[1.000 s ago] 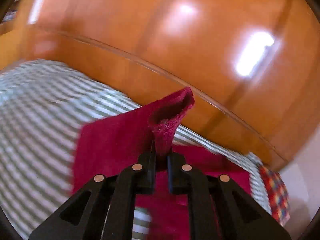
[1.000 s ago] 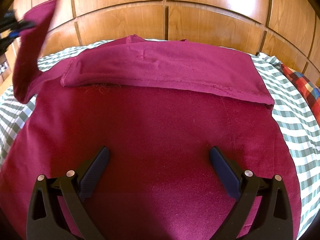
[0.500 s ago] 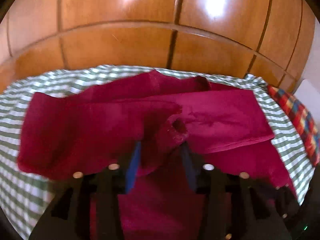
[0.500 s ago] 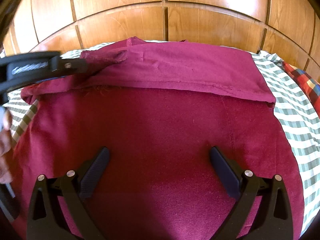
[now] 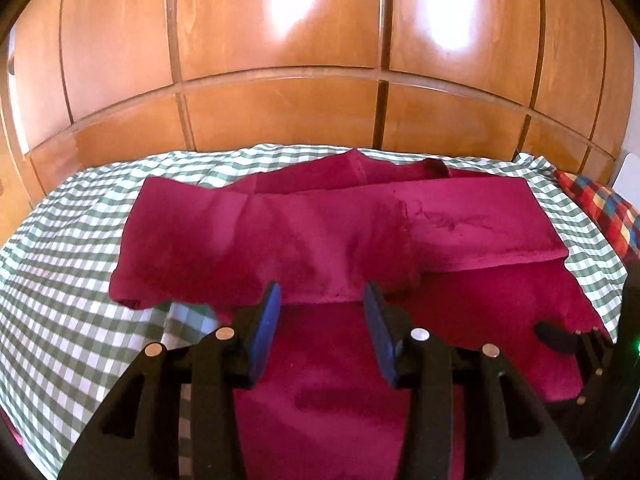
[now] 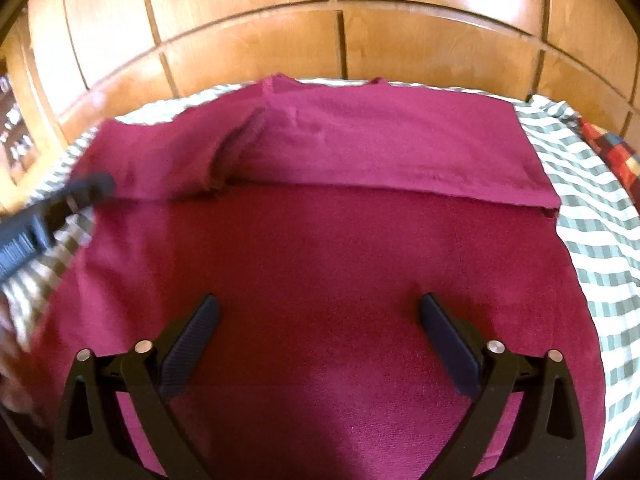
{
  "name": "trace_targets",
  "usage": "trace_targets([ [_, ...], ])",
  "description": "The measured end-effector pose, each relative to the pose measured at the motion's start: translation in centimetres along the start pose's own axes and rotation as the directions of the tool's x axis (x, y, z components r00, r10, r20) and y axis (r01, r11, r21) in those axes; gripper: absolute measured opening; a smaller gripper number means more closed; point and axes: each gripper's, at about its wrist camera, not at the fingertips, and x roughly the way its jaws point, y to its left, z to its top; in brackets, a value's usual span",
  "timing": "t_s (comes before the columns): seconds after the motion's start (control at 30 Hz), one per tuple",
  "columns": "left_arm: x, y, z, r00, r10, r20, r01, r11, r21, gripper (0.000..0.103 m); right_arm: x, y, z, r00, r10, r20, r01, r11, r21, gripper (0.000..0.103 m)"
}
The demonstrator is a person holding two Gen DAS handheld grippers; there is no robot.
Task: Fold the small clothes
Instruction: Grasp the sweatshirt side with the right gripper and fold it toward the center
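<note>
- The green-and-white checked bedsheet (image 5: pixel 72 320) covers a bed that ends at the glossy panelled wooden wall (image 5: pixel 280 112); bare sheet shows to the left of the garment and in a narrower band to its right.
- A red, blue and yellow plaid cloth (image 5: pixel 600 208) lies at the sheet's far right edge, well apart from both grippers.
- The dark red, soft-napped knit garment (image 6: pixel 320 260) lies flat across the middle of the sheet, its far part covered by two sleeves folded inward; the left sleeve (image 5: pixel 260 248) overlaps the right sleeve (image 5: pixel 480 224) near the middle.
- The left gripper (image 5: pixel 320 312) stands with its jaws partly apart and released; the folded left sleeve's near edge lies just beyond its blue-padded fingertips (image 5: pixel 270 308), and nothing is pinched between them.
- The right gripper (image 6: pixel 320 320) hovers over the garment's near body with its jaws wide and closing slightly; only flat cloth lies below the gap, and the dark ribbed pads (image 6: pixel 192 344) press on nothing.
- In the right wrist view the left gripper appears as a blurred black bar at the garment's left edge.
</note>
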Motion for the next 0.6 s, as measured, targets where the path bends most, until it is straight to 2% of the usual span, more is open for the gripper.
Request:
trace_targets([
  [0.13, 0.8, 0.6, -1.3, 1.000, -0.001, -0.029, 0.000, 1.000, -0.027, 0.044, -1.0, -1.3, 3.2, 0.991, 0.130, 0.019, -0.131, 0.986, 0.103, 0.073],
  [0.27, 1.9, 1.5, -2.6, 0.998, -0.017, -0.063, 0.012, 0.997, -0.075, 0.044, -0.3, -1.8, 6.5, 0.980, 0.196, 0.039, -0.199, 0.966, 0.165, 0.073],
  [0.37, 2.7, 2.2, -3.1, 0.997, -0.019, -0.077, 0.011, 0.995, -0.103, 0.044, 1.9, -1.4, 8.8, 0.977, 0.212, 0.015, -0.211, 0.960, 0.184, 0.072],
  [0.43, 3.2, 2.7, -3.4, 0.995, -0.036, -0.088, 0.025, 0.991, -0.128, 0.045, 4.4, -1.1, 10.0, 0.972, 0.233, -0.039, -0.220, 0.953, 0.208, 0.070],
  [0.5, 3.8, 3.1, -3.7, 0.993, -0.051, -0.102, 0.035, 0.988, -0.150, 0.046, 6.4, -0.5, 10.4, 0.965, 0.249, -0.084, -0.226, 0.949, 0.220, 0.062],
  [0.6, 4.2, 3.4, -4.1, 0.993, -0.075, -0.096, 0.057, 0.983, -0.177, 0.048, 8.2, 1.3, 10.5, 0.962, 0.248, -0.115, -0.223, 0.956, 0.190, 0.061],
])
